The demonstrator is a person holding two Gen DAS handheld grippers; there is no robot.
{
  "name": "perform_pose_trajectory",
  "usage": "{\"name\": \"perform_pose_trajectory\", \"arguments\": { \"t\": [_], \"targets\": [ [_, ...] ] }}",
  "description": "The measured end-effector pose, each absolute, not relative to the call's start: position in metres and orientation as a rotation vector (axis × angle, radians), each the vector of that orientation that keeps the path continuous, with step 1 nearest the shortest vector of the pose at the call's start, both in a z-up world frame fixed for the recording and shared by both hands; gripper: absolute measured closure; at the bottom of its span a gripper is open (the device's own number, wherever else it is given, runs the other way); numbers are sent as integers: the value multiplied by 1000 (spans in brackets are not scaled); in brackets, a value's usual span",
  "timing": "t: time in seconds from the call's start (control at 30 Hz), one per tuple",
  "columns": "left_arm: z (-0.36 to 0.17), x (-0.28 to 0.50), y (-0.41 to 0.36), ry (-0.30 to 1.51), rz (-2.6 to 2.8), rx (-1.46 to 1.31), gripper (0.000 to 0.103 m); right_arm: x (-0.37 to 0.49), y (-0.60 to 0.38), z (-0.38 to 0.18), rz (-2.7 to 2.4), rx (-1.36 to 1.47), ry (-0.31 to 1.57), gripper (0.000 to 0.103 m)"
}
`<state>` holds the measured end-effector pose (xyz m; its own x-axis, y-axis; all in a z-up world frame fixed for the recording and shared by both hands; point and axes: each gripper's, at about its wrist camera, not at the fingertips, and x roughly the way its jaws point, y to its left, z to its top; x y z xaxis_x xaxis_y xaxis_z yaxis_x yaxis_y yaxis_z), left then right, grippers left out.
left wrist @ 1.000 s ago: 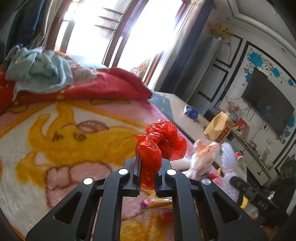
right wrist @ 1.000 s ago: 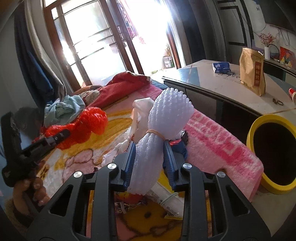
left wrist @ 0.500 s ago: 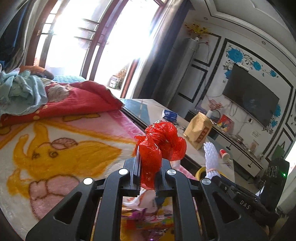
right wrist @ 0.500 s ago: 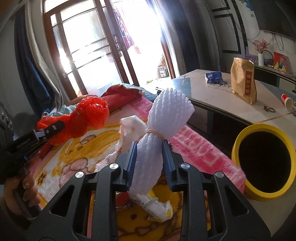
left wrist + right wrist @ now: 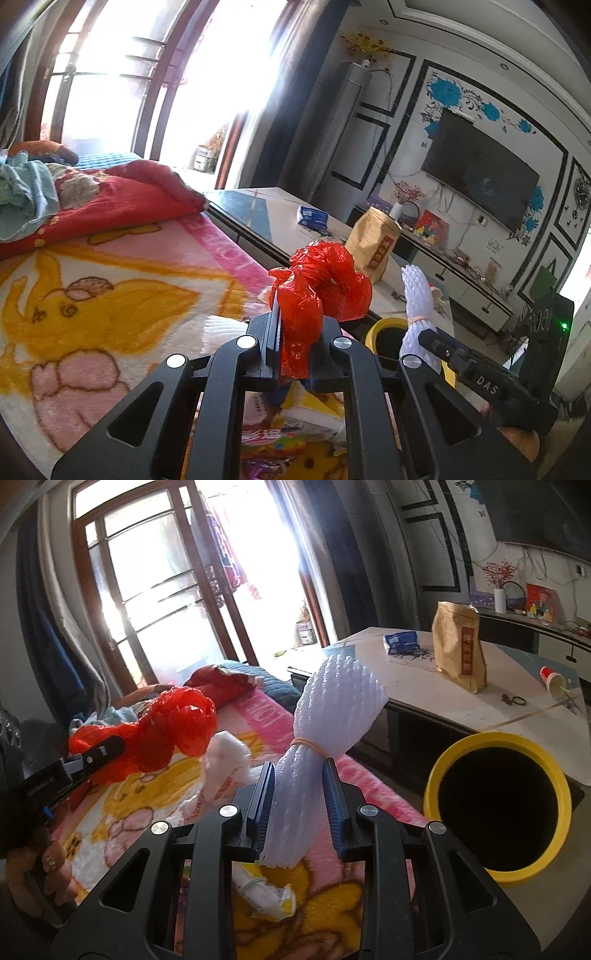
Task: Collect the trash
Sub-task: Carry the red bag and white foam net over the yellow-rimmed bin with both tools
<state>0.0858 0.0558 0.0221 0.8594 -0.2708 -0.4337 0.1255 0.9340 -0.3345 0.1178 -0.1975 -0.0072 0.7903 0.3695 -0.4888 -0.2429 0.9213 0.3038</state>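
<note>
Red plastic bag [image 5: 321, 291]; white ribbed foam netting [image 5: 332, 716]; yellow-rimmed bin [image 5: 498, 805], black inside; beside it, pink blanket [image 5: 110, 295] with yellow cartoon print.

From my right tongs [image 5: 299, 805], the trash bin [image 5: 439, 771] sits at three o'clock beside the bed [image 5: 354, 775]; the counter [image 5: 417, 679] lies behind at one o'clock, carrying a paper bag [image 5: 458, 646].
</note>
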Motion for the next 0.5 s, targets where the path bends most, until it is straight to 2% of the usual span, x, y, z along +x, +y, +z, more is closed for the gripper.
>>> {"name": "perform_pose_trajectory", "arguments": {
  "t": [0.5],
  "targets": [
    [10, 102, 9, 545, -294, -255, 93, 129, -252, -8, 197, 286, 568, 83]
  ]
}}
